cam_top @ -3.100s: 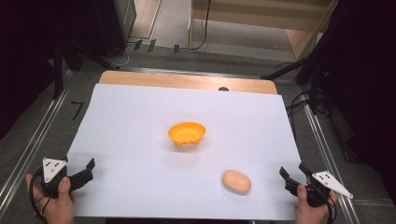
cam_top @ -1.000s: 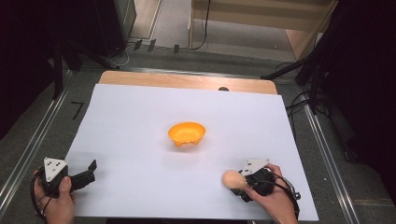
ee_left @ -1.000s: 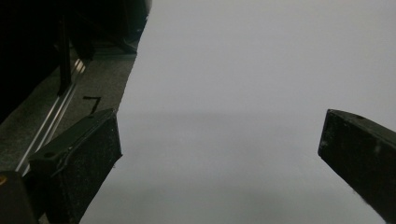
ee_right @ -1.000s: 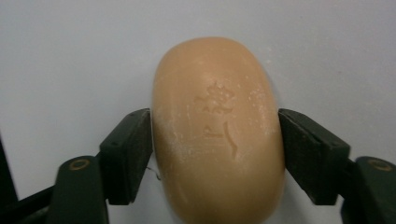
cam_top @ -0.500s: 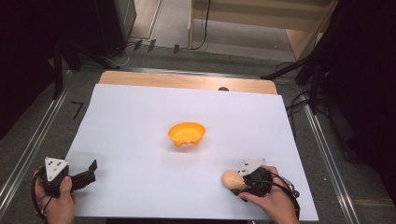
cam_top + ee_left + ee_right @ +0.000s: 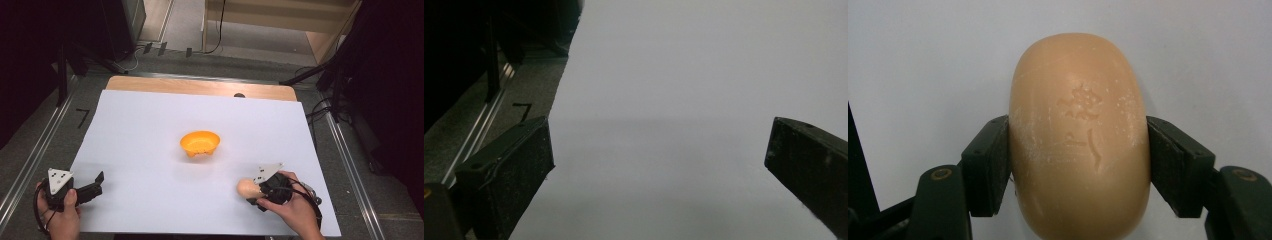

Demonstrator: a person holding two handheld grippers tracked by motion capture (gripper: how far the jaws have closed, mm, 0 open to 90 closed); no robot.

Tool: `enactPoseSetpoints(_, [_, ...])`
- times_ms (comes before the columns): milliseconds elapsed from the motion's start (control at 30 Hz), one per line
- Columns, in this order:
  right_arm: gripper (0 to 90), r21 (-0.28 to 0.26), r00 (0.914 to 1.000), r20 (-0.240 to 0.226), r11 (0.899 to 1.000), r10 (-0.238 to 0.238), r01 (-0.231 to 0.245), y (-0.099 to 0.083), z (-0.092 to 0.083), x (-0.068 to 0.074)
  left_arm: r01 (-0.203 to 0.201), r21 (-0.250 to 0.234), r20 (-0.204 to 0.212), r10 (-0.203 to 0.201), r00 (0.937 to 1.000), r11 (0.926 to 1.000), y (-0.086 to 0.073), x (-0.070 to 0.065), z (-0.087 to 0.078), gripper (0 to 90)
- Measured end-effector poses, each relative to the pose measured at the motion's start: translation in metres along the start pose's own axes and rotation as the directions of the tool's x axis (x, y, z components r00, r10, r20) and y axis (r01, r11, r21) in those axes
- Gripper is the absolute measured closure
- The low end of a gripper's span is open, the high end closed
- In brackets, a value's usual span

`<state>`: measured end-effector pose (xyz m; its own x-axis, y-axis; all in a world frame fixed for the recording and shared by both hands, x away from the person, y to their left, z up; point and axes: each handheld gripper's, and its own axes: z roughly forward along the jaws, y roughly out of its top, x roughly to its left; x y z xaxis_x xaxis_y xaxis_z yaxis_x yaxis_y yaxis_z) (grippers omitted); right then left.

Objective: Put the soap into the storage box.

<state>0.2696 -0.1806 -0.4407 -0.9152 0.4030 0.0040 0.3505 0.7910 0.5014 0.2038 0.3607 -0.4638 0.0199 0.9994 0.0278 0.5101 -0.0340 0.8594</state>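
1. While its jaws have just been closing, the right gripper (image 6: 252,192) pinches the soap bar (image 6: 1079,135) at lower right of the high view.
2. Lower left, the left gripper (image 6: 97,182) stands spread over white paper (image 6: 150,130).
3. Mid-frame sits the orange bowl (image 6: 200,143).

The bar of soap (image 6: 1079,135) lies on the paper sheet (image 6: 150,130), clamped between the jaws of the right gripper (image 6: 256,192). The bowl (image 6: 200,143) sits on the sheet ahead and to the left of that gripper, and ahead and well to the right of the left gripper (image 6: 98,181), which rests at the sheet's near left edge.
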Motion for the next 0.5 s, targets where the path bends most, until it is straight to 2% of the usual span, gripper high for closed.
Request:
enactPoseSetpoints(67, [32.9,-0.023,1.0,0.002,1.0,-0.008,0.008,0.008,-0.005,-0.003,-0.001,0.0,0.001,0.001,1.0,1.0,0.0,0.0,0.0,0.0])
enactPoseSetpoints(267, [33.0,-0.034,0.9993,0.015,0.999,-0.033,0.034,0.02,-0.01,-0.009,0.002,0.002,0.004,-0.002,1.0,1.0,0.0,0.0,0.0,0.0])
enactPoseSetpoints(367, [33.0,-0.041,0.9967,0.05,0.997,-0.064,0.066,0.027,-0.01,-0.012,0.004,0.003,0.007,-0.004,1.0,1.0,0.0,0.001,0.0,0.0])
enactPoseSetpoints(500, [32.9,-0.043,0.9959,0.034,0.995,-0.084,0.085,0.036,-0.011,-0.018,0.005,0.006,0.012,-0.005,0.9999,1.0,0.0,0.001,0.0,0.0])
